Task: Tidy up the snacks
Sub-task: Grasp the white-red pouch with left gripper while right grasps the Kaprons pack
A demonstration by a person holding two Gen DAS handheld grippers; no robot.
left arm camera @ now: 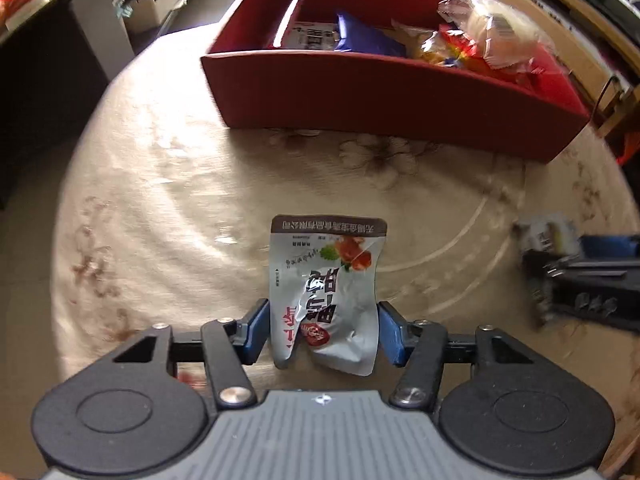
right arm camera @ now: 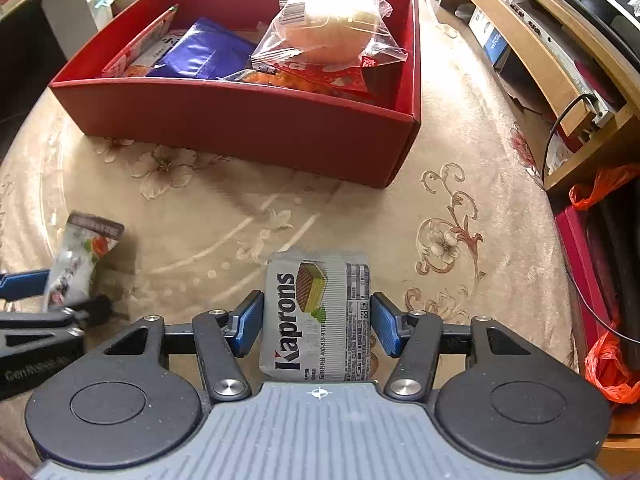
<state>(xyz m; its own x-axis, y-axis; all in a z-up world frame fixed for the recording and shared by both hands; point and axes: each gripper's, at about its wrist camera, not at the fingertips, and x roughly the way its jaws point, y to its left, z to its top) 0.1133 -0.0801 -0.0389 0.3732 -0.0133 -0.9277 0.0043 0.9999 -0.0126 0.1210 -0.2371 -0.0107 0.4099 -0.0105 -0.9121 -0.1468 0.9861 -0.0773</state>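
Observation:
My left gripper (left arm camera: 323, 330) is shut on a silver snack pouch (left arm camera: 326, 284) with a red food picture, held above the table; the pouch also shows at the left of the right wrist view (right arm camera: 82, 258). My right gripper (right arm camera: 316, 326) is shut on a grey Kaprons wafer pack (right arm camera: 318, 316), which shows blurred at the right of the left wrist view (left arm camera: 546, 234). A red box (right arm camera: 240, 120) stands ahead on the table and holds a purple packet (right arm camera: 200, 52), a bagged bun (right arm camera: 332, 28) and red snack bags (right arm camera: 320, 76). The box also shows in the left wrist view (left arm camera: 380, 96).
The round table has a beige floral cloth (right arm camera: 400, 216). A wooden shelf unit (right arm camera: 560, 52) stands to the right, with orange plastic bags (right arm camera: 608, 364) below it. A dark desk (left arm camera: 40, 40) and cartons lie to the left.

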